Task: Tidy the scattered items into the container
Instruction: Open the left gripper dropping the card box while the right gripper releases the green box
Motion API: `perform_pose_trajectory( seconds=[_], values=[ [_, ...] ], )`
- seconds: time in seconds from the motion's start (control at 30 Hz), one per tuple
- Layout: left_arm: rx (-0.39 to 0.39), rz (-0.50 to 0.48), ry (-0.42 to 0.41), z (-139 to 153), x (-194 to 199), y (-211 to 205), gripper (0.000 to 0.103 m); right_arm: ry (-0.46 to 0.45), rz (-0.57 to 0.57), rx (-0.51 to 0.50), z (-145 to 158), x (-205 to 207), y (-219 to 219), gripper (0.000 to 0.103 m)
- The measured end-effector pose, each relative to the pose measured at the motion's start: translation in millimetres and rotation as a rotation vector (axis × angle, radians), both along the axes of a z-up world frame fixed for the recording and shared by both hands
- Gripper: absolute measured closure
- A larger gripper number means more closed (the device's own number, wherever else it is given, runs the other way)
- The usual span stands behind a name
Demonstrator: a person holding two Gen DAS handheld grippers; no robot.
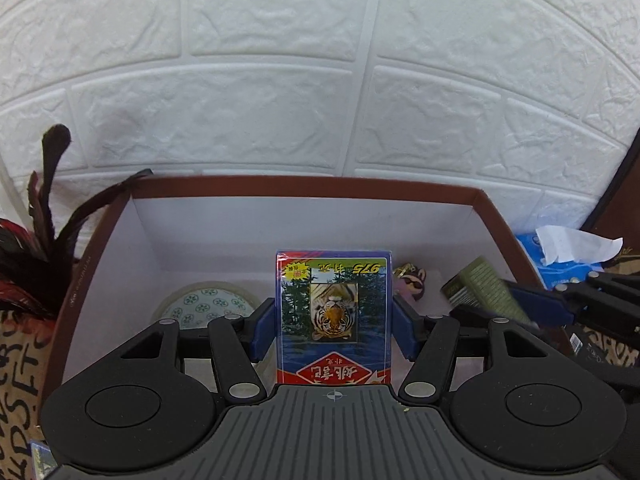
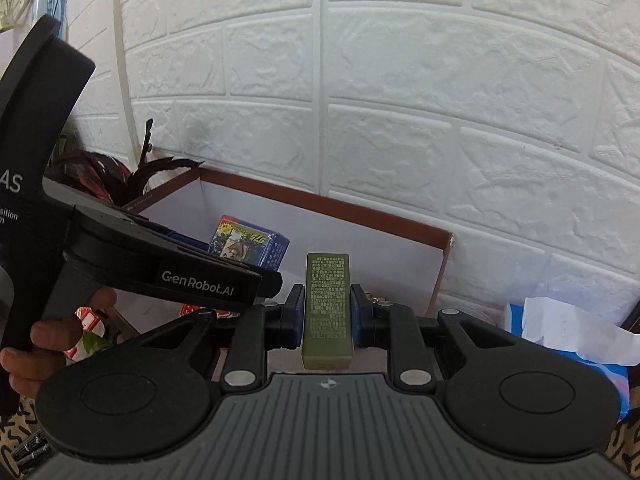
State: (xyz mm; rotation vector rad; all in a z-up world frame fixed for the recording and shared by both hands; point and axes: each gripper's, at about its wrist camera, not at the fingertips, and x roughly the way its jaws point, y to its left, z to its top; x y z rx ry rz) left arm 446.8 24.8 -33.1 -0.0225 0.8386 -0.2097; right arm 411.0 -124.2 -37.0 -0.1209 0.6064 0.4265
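My left gripper [image 1: 334, 322] is shut on a pack of playing cards [image 1: 334, 316] with a tiger picture, held over the open cardboard box [image 1: 304, 188], which is brown outside and white inside. My right gripper [image 2: 326, 314] is shut on a narrow olive-green box [image 2: 328, 308] with small print, at the right side of the cardboard box [image 2: 400, 226]. From the left wrist the olive-green box [image 1: 486, 286] and right gripper [image 1: 520, 304] show at right; from the right wrist the card pack [image 2: 250, 246] shows past the left gripper's body. A roll of clear tape [image 1: 204, 304] and a small keychain charm [image 1: 414, 284] lie inside the box.
A white brick-pattern wall [image 1: 320, 80] rises right behind the box. Dark red and black feathers [image 1: 36, 248] stand at its left. A blue tissue pack [image 1: 568, 256] with a white tissue pulled up sits at its right. A hand [image 2: 48, 336] grips the left gripper's handle.
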Motion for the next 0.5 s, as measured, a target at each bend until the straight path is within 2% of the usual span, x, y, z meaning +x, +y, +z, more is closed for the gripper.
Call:
perform_pose_trajectory(
  seconds=[0.13,0.4,0.43,0.5],
  values=[
    [0.037,0.002,0.011,-5.8,3.6,-3.0,0.041,0.017,0.009,-0.051,-7.9,6.6,7.9,0.079],
    [0.042,0.0,0.016,-13.9,6.0,-1.5,0.041,0.028,0.005,-0.087,-15.6,13.4,10.0,0.084],
    [0.047,0.0,0.003,-12.2,4.7,-1.8,0.031,0.029,0.004,-0.086,-15.5,13.7,10.2,0.084],
    [0.064,0.004,-0.024,-8.3,1.2,-2.5,0.029,0.027,0.001,-0.086,-15.9,13.8,10.6,0.083]
  ],
)
